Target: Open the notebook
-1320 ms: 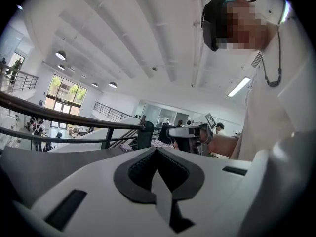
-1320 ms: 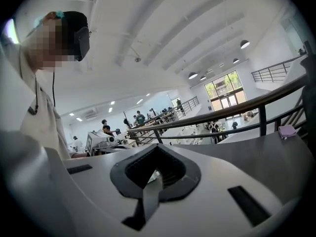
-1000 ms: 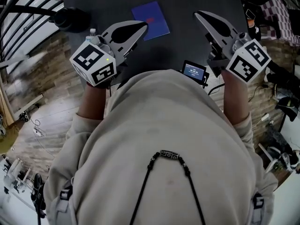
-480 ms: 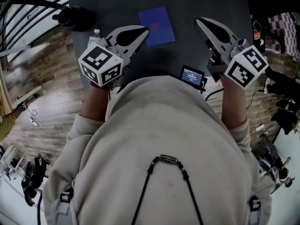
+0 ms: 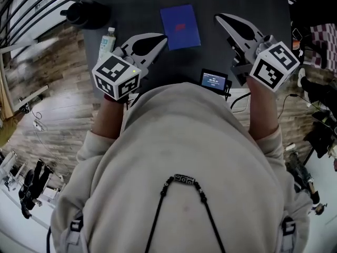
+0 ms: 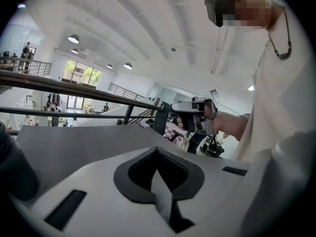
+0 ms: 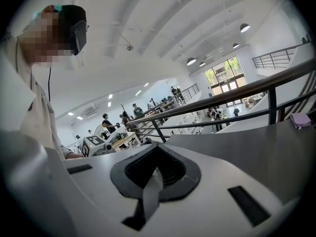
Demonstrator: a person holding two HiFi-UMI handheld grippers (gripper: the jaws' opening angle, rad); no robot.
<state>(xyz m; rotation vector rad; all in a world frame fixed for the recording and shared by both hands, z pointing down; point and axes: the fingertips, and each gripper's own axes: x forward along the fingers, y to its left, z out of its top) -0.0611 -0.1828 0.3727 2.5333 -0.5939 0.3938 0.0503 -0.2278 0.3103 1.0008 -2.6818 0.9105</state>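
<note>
Looking down in the head view: the notebook (image 5: 180, 26) lies closed and flat on the dark, matte table (image 5: 137, 4). It is a thin rectangle with a blue cover and a small red mark at the centre. The left gripper (image 5: 164, 38) has its tip just beside the notebook's lower left corner. The right gripper (image 5: 218, 18) sits near the notebook's right edge, apart from it. A clear plastic bottle (image 5: 107, 40) is to the left of the notebook, and a small screen (image 5: 214, 80) is below it at the table's edge.

Left gripper view: the left gripper (image 6: 157, 149) has its jaws pressed together with nothing between them. The shells are smooth and white, the pads dark and ribbed. The notebook is out of frame.

Right gripper view: the right gripper (image 7: 157, 147) is likewise closed and empty, with no notebook in frame.

Progress: nothing done yet, cover untouched. Left to do, in my judgement: catch the cover's edge, lift it and fold it over.
</note>
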